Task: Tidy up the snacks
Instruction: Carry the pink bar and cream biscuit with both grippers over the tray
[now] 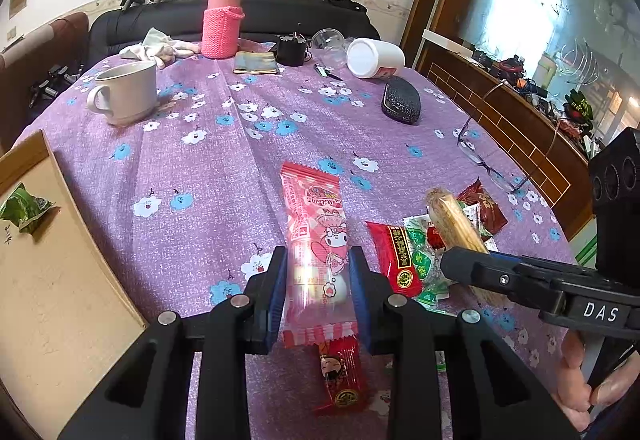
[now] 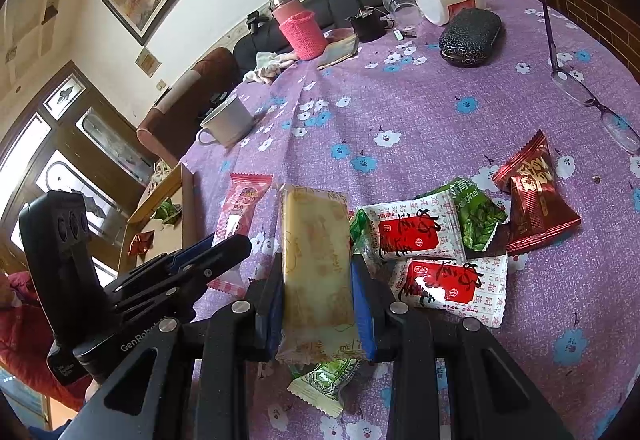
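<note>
The left tongs (image 1: 318,282) are clamped across the pink snack packet (image 1: 314,236), its long axis running away from them; the right tongs (image 2: 318,290) grip the beige biscuit packet (image 2: 316,260) likewise; the cardboard box (image 1: 52,260) lies left, nearer the left hand, so that packet likely goes first.

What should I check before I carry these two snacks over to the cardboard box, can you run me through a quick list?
1. Left gripper shut on the pink snack packet: ok.
2. Right gripper shut on the pale wafer packet: ok.
3. Both packets lifted free of the pile: cannot tell.
4. Cardboard box has bare floor beside the green packet in it: ok.
5. White mug stands clear of the way to the box: ok.
6. Eyeglasses lie apart from the snack pile: ok.
</note>
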### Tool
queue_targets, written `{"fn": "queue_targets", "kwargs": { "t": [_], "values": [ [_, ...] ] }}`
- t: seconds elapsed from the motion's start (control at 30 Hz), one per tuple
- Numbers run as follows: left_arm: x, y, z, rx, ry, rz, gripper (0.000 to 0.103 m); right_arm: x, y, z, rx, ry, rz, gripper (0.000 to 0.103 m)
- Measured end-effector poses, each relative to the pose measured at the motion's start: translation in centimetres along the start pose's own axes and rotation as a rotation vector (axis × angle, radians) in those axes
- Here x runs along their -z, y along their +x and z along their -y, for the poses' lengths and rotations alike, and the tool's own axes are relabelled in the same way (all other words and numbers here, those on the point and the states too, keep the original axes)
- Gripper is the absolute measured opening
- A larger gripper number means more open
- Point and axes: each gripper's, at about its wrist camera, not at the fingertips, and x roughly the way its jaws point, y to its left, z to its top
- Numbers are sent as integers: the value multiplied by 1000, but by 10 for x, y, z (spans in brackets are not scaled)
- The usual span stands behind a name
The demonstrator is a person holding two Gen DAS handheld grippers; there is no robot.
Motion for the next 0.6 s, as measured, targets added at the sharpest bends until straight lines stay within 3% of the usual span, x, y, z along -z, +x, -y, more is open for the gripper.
{"fn": "queue_targets", "kwargs": {
  "t": [0.6],
  "values": [
    [0, -2, 3, 5, 9, 11, 29, 0, -5, -2, 26, -3, 34, 33]
  ]
}}
